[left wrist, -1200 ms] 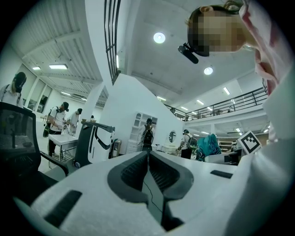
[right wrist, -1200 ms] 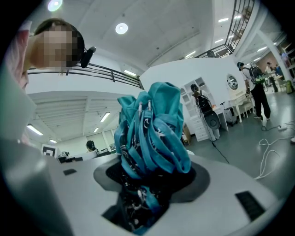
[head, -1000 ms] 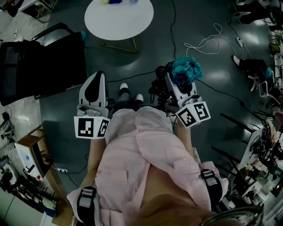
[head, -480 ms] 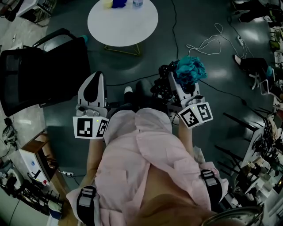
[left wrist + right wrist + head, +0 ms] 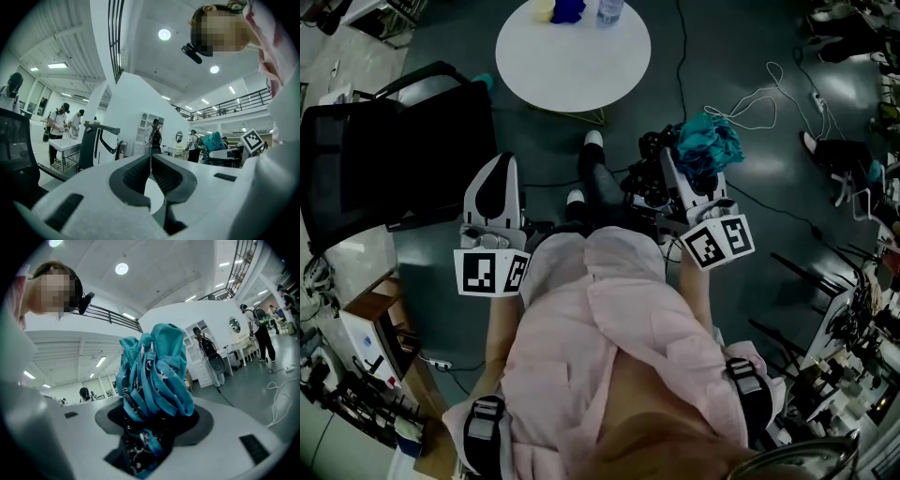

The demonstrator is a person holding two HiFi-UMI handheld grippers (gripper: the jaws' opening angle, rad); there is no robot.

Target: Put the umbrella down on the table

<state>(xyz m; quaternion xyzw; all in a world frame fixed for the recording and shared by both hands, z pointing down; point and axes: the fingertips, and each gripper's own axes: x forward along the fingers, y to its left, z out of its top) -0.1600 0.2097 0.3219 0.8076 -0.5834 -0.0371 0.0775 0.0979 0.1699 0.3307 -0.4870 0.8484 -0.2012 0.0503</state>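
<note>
Since the right gripper (image 5: pixel 673 169) is clamped on the folded teal umbrella (image 5: pixel 709 146), whose long axis runs forward out of its jaws, the round white desk (image 5: pixel 572 70) lies ahead and to its left, near edge well apart. Empty, the left gripper (image 5: pixel 499 167) has its jaws closed together.

The round white table (image 5: pixel 572 66) is standing straight ahead, with the near part of its top showing open. A yellow thing (image 5: pixel 543 7), a blue thing (image 5: pixel 568 9) and a bottle (image 5: pixel 610 9) are crowding its far edge. A black chair (image 5: pixel 384 159) is blocking the left, and white cables (image 5: pixel 757 94) are trailing over the floor on the right.
</note>
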